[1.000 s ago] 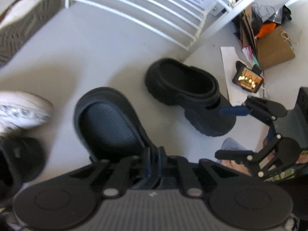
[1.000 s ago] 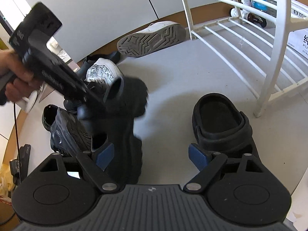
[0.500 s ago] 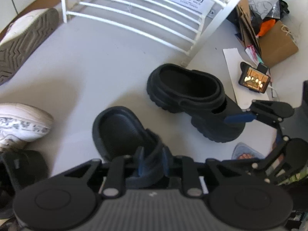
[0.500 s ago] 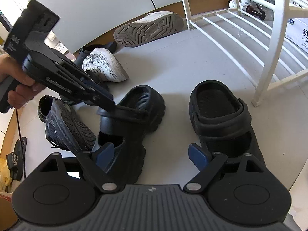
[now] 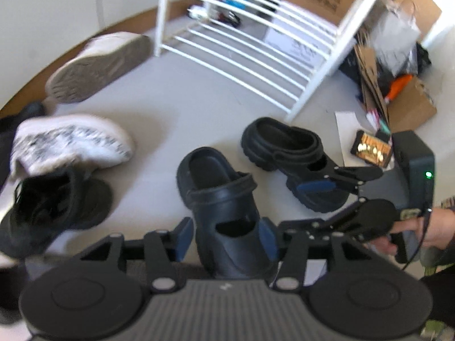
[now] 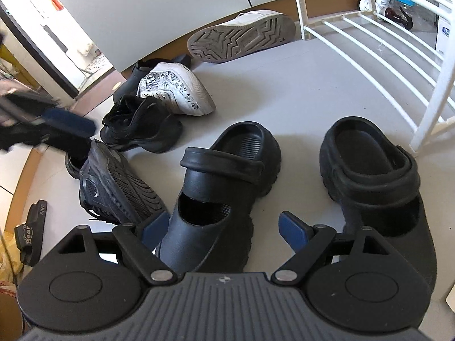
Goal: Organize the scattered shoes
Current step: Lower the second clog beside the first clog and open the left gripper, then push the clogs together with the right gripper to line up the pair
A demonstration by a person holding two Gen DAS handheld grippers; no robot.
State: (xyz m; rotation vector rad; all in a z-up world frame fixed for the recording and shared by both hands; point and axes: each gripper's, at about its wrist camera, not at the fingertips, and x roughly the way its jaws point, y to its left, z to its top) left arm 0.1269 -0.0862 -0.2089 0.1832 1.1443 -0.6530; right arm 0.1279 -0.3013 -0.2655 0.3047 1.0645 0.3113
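Both jaws gaping wide: left gripper [image 5: 224, 237] straddling a black clog [image 5: 219, 196], right gripper [image 6: 219, 228] hovering beside its mate [image 6: 369, 170]; careless closing is risking knocking the pair askew.

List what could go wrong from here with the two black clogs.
1. The left gripper is open around the near clog; pulling back crookedly could nudge it out of line with the far clog.
2. The right gripper hangs open low between both clogs and could clip either.
3. The tipped dark sneaker crowds the near clog.
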